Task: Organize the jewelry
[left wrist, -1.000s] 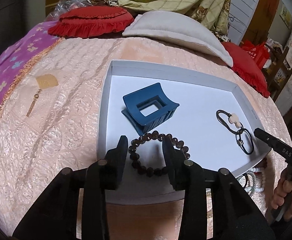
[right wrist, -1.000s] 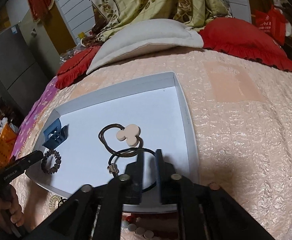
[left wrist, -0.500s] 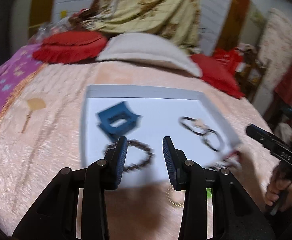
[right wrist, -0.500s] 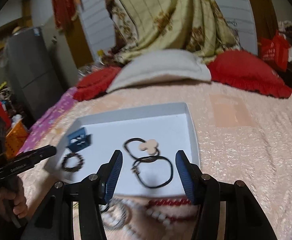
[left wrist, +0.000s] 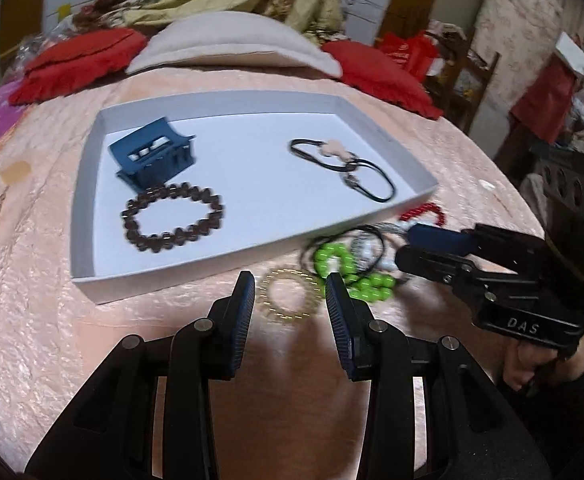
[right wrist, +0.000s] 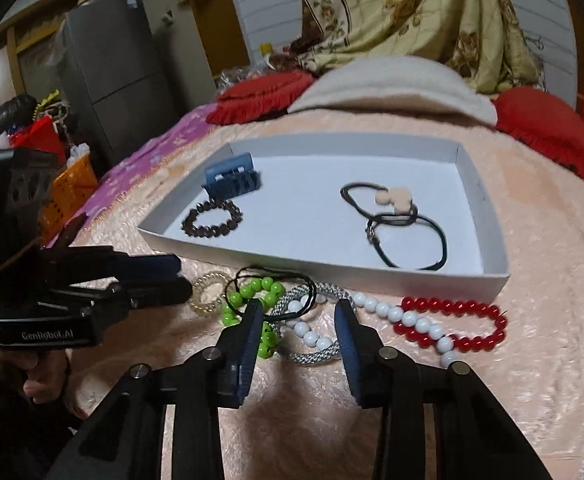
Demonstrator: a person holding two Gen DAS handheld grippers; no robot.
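From the left wrist view, the left gripper [left wrist: 290, 294] is wide open and holds nothing. A gold coil ring [left wrist: 290, 298] lies on the pink bed cover [left wrist: 44, 288] right between its fingers. The white tray [left wrist: 88, 216] is at 11 o'clock. In it are a blue hair clip [left wrist: 152, 156], a dark bead bracelet [left wrist: 172, 218] and black hair ties [left wrist: 347, 168]. Green beads [left wrist: 347, 270] lie at 1 o'clock.

From the right wrist view, the right gripper [right wrist: 297, 320] is wide open and empty too. White beads [right wrist: 307, 330] and a silver bracelet [right wrist: 315, 354] lie between its fingers. Red beads [right wrist: 455, 320] are at 2 o'clock. The tray sits at 12 o'clock.
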